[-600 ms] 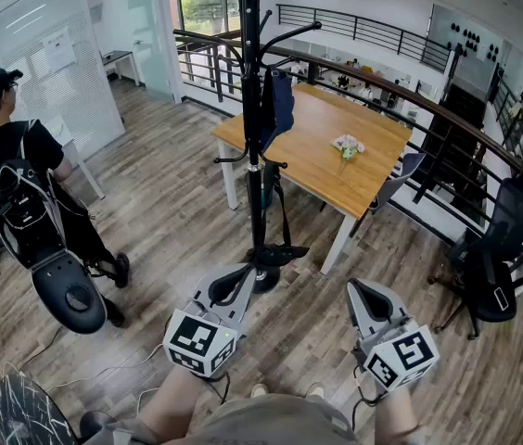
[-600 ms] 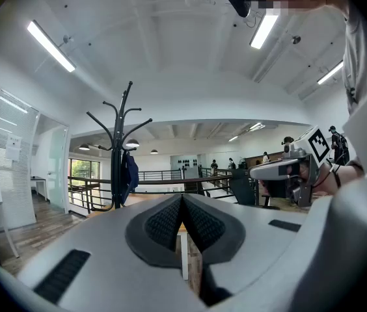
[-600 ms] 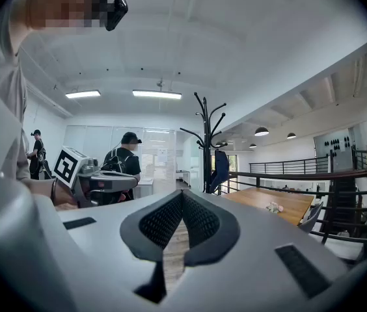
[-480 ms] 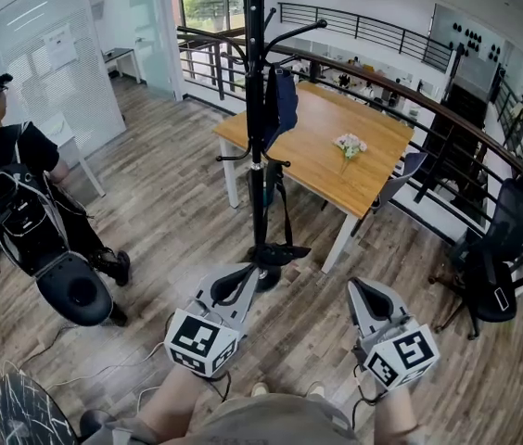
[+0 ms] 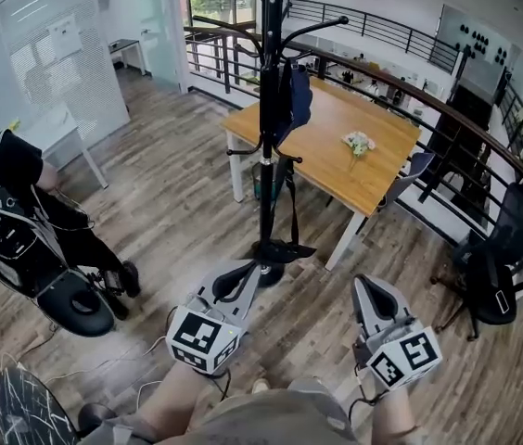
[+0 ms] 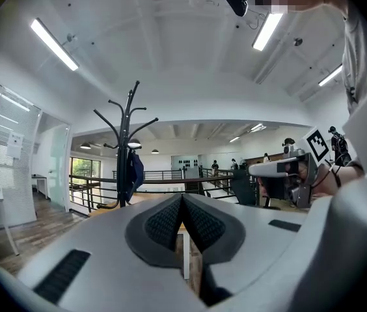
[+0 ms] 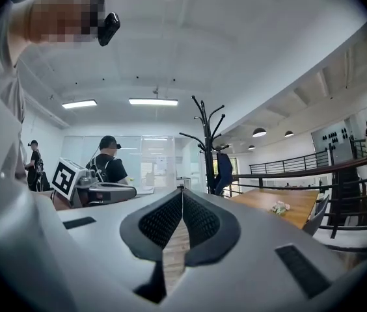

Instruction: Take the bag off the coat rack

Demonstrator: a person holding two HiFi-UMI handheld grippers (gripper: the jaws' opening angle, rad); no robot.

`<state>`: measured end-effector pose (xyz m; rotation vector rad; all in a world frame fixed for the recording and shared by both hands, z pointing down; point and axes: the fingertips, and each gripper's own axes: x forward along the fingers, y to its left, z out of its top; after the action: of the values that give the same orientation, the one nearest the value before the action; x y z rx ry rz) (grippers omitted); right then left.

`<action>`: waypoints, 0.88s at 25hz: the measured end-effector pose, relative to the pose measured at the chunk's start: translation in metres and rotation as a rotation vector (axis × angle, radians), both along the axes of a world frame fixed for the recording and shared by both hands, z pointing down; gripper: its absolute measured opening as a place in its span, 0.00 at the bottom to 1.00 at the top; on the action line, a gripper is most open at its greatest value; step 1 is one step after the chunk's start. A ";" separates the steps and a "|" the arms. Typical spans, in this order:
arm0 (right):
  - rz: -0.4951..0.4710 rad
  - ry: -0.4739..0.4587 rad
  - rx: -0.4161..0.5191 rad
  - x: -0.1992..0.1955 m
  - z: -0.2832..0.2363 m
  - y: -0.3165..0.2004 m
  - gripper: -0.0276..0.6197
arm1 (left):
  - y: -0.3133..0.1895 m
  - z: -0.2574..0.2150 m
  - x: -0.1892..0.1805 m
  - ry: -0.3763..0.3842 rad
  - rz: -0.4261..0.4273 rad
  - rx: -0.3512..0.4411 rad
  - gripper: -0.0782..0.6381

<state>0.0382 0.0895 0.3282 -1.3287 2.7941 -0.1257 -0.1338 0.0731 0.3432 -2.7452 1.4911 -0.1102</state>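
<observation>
1. Only the head view takes in both tools at once. The left gripper [image 5: 246, 274] and the right gripper [image 5: 366, 286] sit low in the frame, side by side but well apart. Their marker cubes are nearest the person and their jaws point toward the coat rack [image 5: 268, 128].
2. Each gripper view looks straight down its own jaws. On both grippers the ribbed pads meet in a closed line with nothing between them, so neither holds anything.
3. The dark blue bag [image 5: 295, 100] hangs from an upper hook of the coat rack, against the pole. It is well apart from both grippers.
4. In the left gripper view the rack and bag stand left of the jaw line, and the right gripper shows at the right edge. In the right gripper view the rack stands just right of the jaw line. The left gripper shows at the left there, with a person in a black cap [image 7: 108, 160] beyond it.
5. The person's bare forearms reach forward from the bottom of the head view, close to the body, and hold both grippers above the floor.
6. The wood-plank floor [image 5: 169, 202] runs under everything. Beside the rack stands a wooden table [image 5: 373, 179] with white legs, and a small bunch of flowers [image 5: 361, 143] lies on it. A dark railing [image 5: 401, 86] runs behind the table, and a black office chair [image 5: 498, 267] stands at the right. A glass wall with blinds [image 5: 53, 54] closes the left side.
</observation>
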 end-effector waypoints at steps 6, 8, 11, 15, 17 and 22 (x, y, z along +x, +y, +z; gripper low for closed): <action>0.021 0.000 0.006 0.005 0.003 -0.010 0.39 | -0.015 -0.003 -0.004 0.066 -0.033 0.020 0.31; 0.033 0.006 0.003 0.009 0.005 -0.016 0.41 | -0.023 -0.004 -0.006 0.074 -0.042 0.018 0.41; 0.037 0.016 -0.015 0.012 0.010 -0.029 0.41 | -0.036 -0.001 -0.007 0.079 -0.063 0.011 0.41; 0.032 0.027 -0.039 0.017 0.023 -0.059 0.41 | -0.057 0.008 -0.003 0.065 -0.076 -0.011 0.41; 0.032 0.022 -0.045 0.020 0.026 -0.079 0.41 | -0.072 0.012 -0.001 0.050 -0.082 -0.021 0.41; -0.007 0.026 -0.067 0.025 0.039 -0.137 0.41 | -0.117 0.026 0.006 0.022 -0.121 -0.057 0.41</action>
<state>0.0632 -0.0474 0.3669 -1.3446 2.8404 -0.2057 -0.1281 -0.0438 0.3691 -2.7060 1.6860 -0.1253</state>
